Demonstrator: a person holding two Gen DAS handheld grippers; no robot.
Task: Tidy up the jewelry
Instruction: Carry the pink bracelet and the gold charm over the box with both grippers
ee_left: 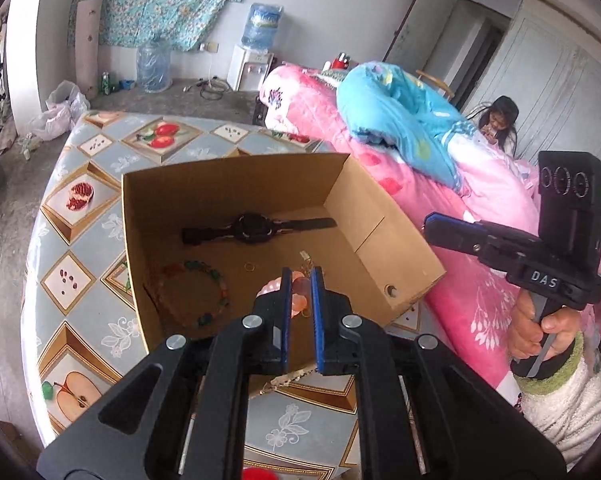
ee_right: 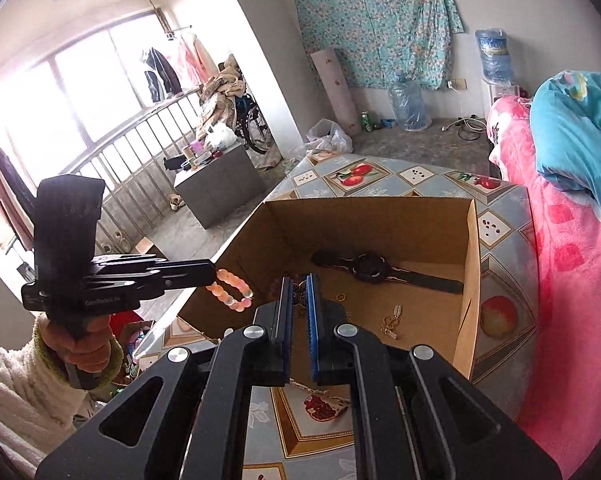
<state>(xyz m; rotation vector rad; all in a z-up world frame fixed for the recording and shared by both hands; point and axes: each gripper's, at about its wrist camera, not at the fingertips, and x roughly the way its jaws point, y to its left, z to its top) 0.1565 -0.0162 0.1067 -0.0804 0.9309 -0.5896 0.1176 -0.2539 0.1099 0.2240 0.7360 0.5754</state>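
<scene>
Holding my left gripper (ee_left: 301, 280) over the near edge of the cardboard box (ee_left: 236, 184), I am clamping its jaws on a pink bead bracelet (ee_right: 230, 290); in my left view the fingers are hiding most of it, only a few pale pink beads peeking out at either side, while the right view is showing the loop dangling from the tips. My right gripper (ee_right: 299, 286) is pinching a small dark butterfly-shaped piece (ee_right: 300, 294), mostly covered by the blue pads (ee_right: 311, 308), so I cannot tell what kind of jewelry it is. In the left view the right gripper is showing side-on and its tip is cut against the pink quilt (ee_left: 480, 280), nothing readable there. Inside the box a black watch (ee_left: 256, 226) is lying flat toward the back wall, a multicolour bead bracelet (ee_left: 196, 292) is sitting near the left wall, blurry, a small gold ring (ee_left: 249, 267) is lying mid-floor, and gold earrings (ee_right: 392, 320) are lying to the right, too small to detail. A thin chain (ee_right: 312, 388) is lying on the fruit-print tablecloth (ee_left: 84, 280) under my grippers, mostly hidden. My hands (ee_right: 80, 344) are half covered by fleecy sleeves.
</scene>
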